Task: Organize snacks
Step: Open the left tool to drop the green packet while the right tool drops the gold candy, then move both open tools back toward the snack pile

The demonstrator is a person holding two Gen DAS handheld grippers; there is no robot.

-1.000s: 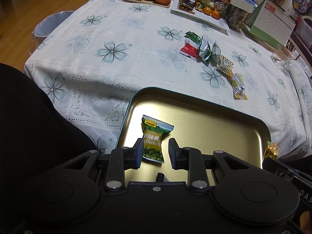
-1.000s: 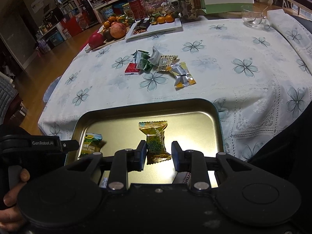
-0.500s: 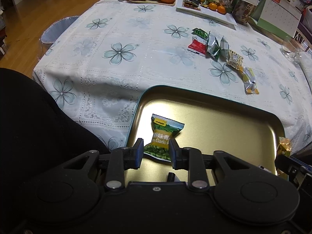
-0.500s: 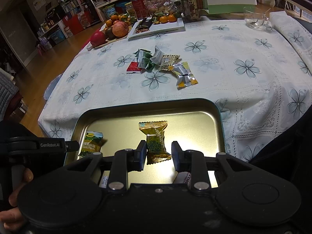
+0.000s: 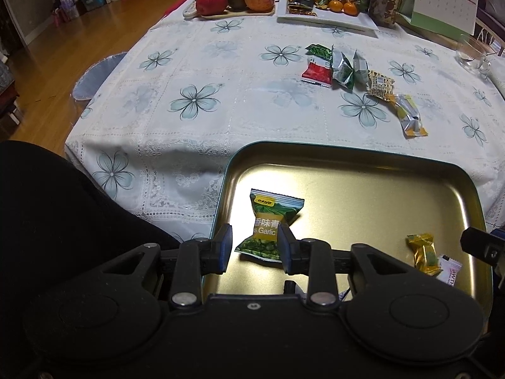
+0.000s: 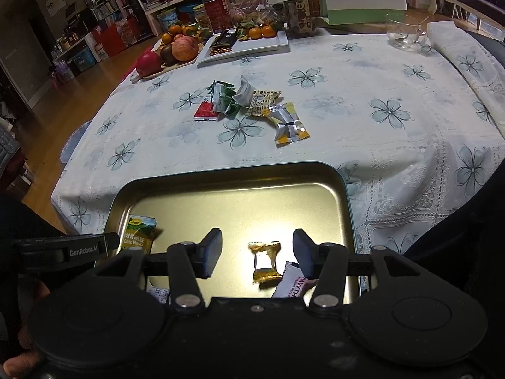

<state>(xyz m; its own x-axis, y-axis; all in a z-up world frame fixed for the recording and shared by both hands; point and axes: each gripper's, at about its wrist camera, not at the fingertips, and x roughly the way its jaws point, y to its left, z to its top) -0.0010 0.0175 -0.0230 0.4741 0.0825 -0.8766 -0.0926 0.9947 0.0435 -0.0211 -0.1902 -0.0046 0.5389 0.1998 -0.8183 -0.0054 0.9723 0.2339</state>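
Note:
A gold metal tray point(image 5: 363, 189) point(image 6: 240, 195) sits at the near table edge. In the left wrist view my left gripper point(image 5: 254, 246) is open, its jaws either side of a green garlic-pea packet point(image 5: 268, 224) that lies in the tray. In the right wrist view my right gripper point(image 6: 255, 252) is open wide above a gold-wrapped snack point(image 6: 265, 262) lying in the tray beside a white packet point(image 6: 292, 284). The green packet point(image 6: 139, 233) shows at the tray's left. Several loose snack packets point(image 5: 350, 72) point(image 6: 252, 104) lie on the tablecloth beyond the tray.
At the far end stand a fruit board with apples point(image 5: 233, 0), a white plate with oranges point(image 5: 328, 15), jars, a desk calendar point(image 5: 438, 3) and a glass cup point(image 5: 473, 53). Flowered tablecloth lies between tray and snacks. Wooden floor is to the left.
The right gripper has opened and the gold-wrapped snack has dropped into the tray. The left gripper has let go of the green packet, which now lies in the tray.

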